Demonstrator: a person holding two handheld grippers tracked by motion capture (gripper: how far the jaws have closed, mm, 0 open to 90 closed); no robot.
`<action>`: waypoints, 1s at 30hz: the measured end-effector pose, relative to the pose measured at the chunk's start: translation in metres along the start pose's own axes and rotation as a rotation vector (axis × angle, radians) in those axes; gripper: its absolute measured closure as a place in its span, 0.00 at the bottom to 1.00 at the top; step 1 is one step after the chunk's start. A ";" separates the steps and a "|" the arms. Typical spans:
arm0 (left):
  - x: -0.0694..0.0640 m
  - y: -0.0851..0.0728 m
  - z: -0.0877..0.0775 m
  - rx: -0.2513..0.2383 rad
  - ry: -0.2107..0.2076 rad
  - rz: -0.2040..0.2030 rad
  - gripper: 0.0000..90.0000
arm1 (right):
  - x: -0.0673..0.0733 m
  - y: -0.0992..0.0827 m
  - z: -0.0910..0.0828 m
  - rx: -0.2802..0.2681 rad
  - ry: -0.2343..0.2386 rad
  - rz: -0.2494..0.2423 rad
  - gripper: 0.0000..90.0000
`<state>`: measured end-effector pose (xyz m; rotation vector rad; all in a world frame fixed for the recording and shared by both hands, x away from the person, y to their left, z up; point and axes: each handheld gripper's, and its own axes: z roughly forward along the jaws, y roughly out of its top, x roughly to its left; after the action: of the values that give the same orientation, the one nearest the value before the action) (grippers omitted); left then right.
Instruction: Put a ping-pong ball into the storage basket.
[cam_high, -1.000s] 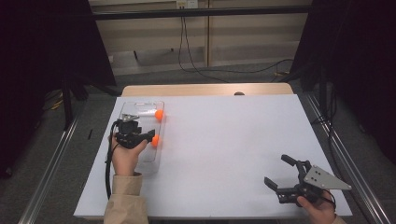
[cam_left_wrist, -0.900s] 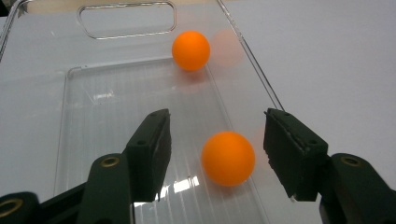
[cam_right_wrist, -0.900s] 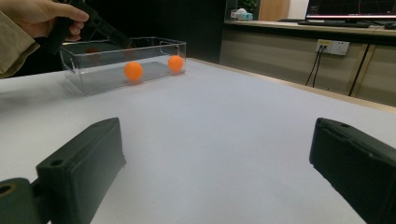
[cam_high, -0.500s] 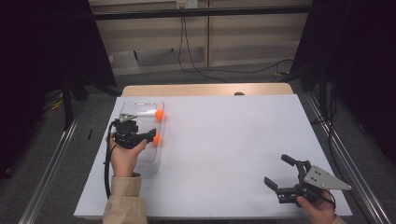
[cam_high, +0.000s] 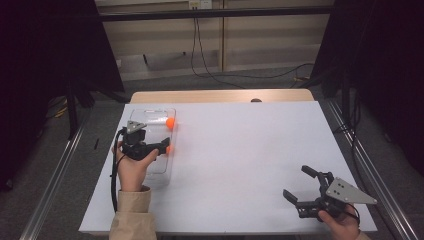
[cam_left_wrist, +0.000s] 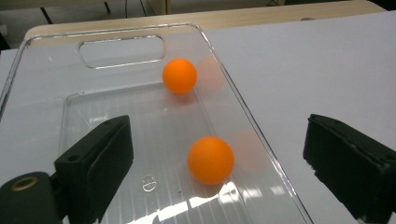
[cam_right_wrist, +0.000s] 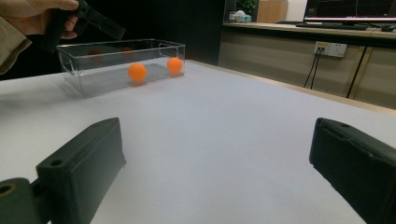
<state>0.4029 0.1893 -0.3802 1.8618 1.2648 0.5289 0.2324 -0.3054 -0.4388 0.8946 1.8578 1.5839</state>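
Inside the clear rectangular plastic bin at the left side of the white table, the nearer small orange ball rests on the ribbed floor, close against the bin's long side wall. A second orange ball lies farther along the same wall, apart from the first. My left gripper hovers just above the bin; its jaws have just been opening and now stand wide apart, with the nearer ball below and between them but untouched by either pad. As I judge it, this is a release just made, so the sound move is to lift straight up, keeping the outer jaw off the thin wall so the light bin does not shift. My right gripper waits at the table's near right corner, well apart from the bin, jaws spread and holding nothing.
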 end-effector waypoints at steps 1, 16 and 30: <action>0.000 0.000 -0.001 -0.003 -0.006 0.005 0.07 | 0.000 0.000 0.000 0.001 0.000 0.000 0.03; -0.007 -0.008 -0.014 -0.088 -0.080 0.040 0.04 | 0.002 0.002 0.002 -0.002 0.009 -0.014 0.03; -0.006 -0.021 -0.028 -0.163 -0.124 0.024 0.04 | 0.002 0.002 0.001 -0.005 -0.001 -0.012 0.03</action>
<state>0.3690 0.1983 -0.3802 1.7474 1.0862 0.5056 0.2324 -0.3031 -0.4371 0.8798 1.8548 1.5801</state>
